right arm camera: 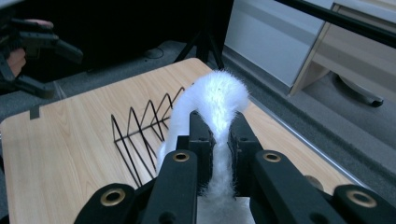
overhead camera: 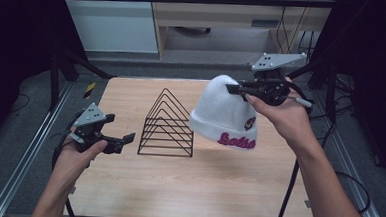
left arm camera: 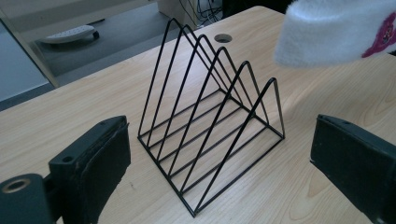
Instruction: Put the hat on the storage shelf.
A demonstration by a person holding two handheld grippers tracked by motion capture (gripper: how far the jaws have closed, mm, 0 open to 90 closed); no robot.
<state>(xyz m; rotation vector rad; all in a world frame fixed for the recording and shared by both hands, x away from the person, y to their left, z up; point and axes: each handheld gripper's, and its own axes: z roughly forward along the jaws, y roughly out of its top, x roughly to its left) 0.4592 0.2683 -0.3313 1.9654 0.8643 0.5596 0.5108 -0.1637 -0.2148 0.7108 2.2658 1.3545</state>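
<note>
Two hand-held grippers at work: right hand-held gripper (overhead camera: 234,88) pinches the white beanie (overhead camera: 224,115) by its crown, so it hangs clear above the table (overhead camera: 177,188), beside the black wire rack (overhead camera: 167,124); left hand-held gripper (overhead camera: 124,141) waits spread, facing the rack, probably to steady it

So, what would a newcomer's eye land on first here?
The fluffy white beanie, hanging above the table's right half, pinched at its crown by the right hand-held gripper. Next, the black wire rack standing mid-table, just left of the beanie. The left hand-held gripper hovers open beside the rack.
</note>
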